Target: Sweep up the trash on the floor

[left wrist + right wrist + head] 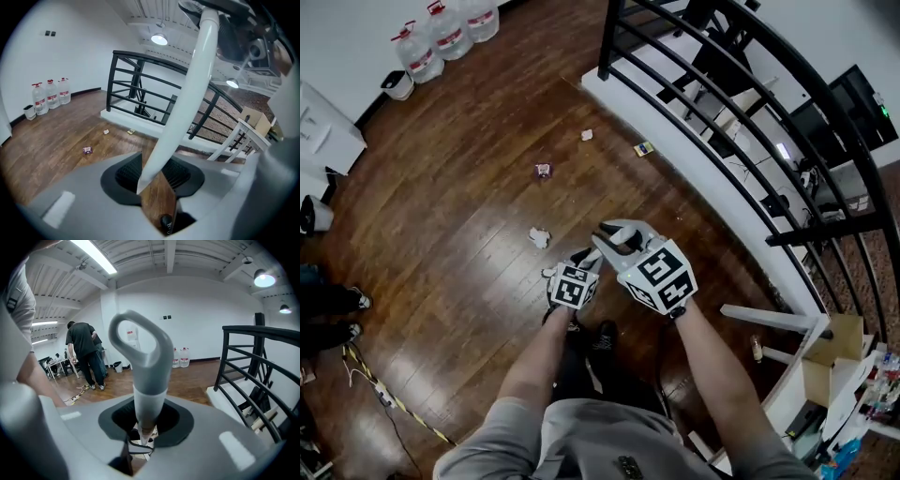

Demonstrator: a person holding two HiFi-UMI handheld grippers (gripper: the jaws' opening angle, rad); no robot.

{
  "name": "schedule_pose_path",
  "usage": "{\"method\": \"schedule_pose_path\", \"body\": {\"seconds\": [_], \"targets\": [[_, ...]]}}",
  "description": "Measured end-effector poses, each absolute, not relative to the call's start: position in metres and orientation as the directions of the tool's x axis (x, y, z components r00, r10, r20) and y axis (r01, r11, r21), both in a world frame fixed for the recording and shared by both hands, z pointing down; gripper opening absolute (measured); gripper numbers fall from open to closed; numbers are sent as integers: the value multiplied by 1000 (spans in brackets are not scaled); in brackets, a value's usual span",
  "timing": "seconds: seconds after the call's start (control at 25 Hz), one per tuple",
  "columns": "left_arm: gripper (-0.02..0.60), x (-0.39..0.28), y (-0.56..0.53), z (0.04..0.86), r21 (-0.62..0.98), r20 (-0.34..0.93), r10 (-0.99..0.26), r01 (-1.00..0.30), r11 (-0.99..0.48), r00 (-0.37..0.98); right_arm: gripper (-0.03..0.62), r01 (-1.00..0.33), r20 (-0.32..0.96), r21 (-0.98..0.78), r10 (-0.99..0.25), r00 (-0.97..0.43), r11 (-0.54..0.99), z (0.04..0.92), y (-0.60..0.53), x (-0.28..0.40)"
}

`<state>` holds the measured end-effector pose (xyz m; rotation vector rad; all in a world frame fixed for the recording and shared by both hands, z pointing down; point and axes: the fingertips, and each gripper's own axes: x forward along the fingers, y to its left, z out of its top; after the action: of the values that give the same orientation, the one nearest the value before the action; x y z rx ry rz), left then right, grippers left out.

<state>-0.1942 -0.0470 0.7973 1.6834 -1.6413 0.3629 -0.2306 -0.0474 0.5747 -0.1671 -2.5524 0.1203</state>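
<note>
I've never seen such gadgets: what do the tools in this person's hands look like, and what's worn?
The left hand-held gripper and right hand-held gripper are grey, each with a cube of black-and-white square markers. The shirt is grey, short-sleeved.

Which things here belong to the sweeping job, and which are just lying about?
Job in hand: white pole in the left gripper; gray loop handle in the right gripper; floor trash: crumpled paper, purple wrapper, white scrap, yellow packet.

Lying about: water bottles, cardboard box, cable on the floor.
</note>
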Motion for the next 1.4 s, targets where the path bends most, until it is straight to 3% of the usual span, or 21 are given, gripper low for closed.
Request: {"method": "schedule_pose_path", "body": {"seconds": [0.44, 0.92, 1.08, 1.4], "targets": [[129, -267, -121, 783, 300, 617, -750, -952, -58, 240, 66, -38, 554, -71, 7, -832, 997, 560, -106, -303], [126, -305, -143, 728, 308, 561, -796, -950, -56, 229, 67, -69, 481, -71, -27, -876, 995, 504, -135, -344], [118, -299, -129, 728, 329, 585, -780, -944, -23, 223, 67, -47, 468, -113, 12, -883, 992, 504, -135, -351], [112, -309, -75, 763, 345, 678, -723, -925, 157, 130, 67, 117, 458, -227, 212, -863, 967, 544, -101, -374]]}}
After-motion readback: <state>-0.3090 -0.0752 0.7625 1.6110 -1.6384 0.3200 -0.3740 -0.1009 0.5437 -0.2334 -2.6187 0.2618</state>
